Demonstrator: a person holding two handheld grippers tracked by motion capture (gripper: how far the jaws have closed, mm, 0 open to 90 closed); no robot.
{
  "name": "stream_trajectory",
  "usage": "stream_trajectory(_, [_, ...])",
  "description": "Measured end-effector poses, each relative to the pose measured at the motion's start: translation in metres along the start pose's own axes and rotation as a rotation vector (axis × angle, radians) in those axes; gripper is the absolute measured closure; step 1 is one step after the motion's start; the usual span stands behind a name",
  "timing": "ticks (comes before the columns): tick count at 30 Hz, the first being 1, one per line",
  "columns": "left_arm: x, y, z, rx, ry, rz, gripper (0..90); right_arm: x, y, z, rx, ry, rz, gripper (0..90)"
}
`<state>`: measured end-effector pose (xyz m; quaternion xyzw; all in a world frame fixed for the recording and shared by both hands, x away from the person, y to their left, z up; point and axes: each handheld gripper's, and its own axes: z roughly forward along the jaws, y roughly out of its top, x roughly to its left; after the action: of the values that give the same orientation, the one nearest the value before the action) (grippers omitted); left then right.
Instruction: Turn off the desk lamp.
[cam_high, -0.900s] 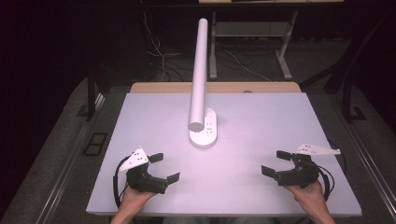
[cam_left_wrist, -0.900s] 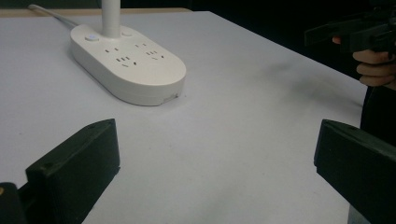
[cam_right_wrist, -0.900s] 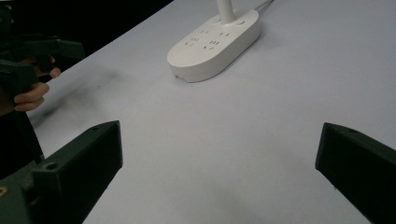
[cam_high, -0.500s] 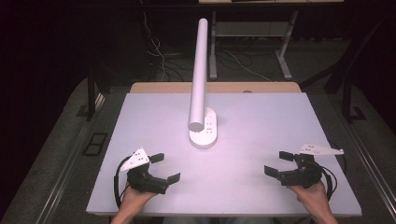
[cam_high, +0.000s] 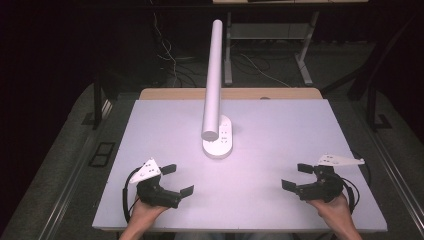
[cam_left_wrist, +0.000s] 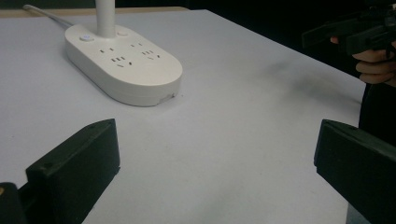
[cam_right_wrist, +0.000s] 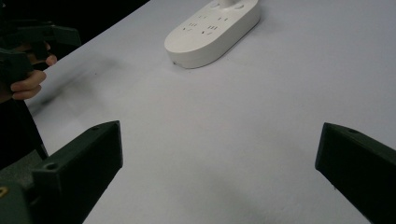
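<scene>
The white tabletop (cam_high: 280, 150) carries one thing: a white lamp base (cam_high: 218, 143) with sockets on its top, standing near the middle, a little toward the far side. A white tube (cam_high: 213, 80) rises from this base and leans toward the camera in the high view. In the left gripper view the lamp base (cam_left_wrist: 122, 63) shows two round buttons and two groups of socket holes, and a thin grey cable (cam_left_wrist: 46, 14) leaves it toward the far edge.

The left tool (cam_high: 177, 180) rests low at the near left part of the tabletop, held by a hand (cam_high: 145, 216) that comes from the near edge. Its jaws stand wide apart and hold nothing. The right tool (cam_high: 297, 176) is at the near right part, held by the other hand (cam_high: 336, 212); its jaws are also wide apart with nothing between them. Both tools point inward, toward the middle, and they are well apart from each other and from the lamp base.

Beyond the far edge of the tabletop a strip of wood (cam_high: 230, 93) shows, and cables (cam_high: 170, 55) lie on the dark floor.
</scene>
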<state>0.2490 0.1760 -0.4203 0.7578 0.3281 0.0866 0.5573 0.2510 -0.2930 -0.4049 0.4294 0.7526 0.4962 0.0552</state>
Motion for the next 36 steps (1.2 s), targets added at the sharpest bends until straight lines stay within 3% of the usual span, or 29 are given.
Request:
stream_trajectory(13, [-0.003,-0.001,0.001,0.006,-0.004,0.002,0.0,0.002,0.009,0.002,0.035,-0.02,0.001,0.7])
stream_trajectory(24, [-0.001,-0.001,0.0,-0.001,0.003,0.0,0.0,0.006,0.03,0.006,0.055,-0.004,-0.05,0.7])
stream_trajectory(36, [-0.002,-0.001,0.0,0.002,0.001,0.003,0.0,0.005,0.046,0.017,0.076,-0.009,-0.064,0.8])
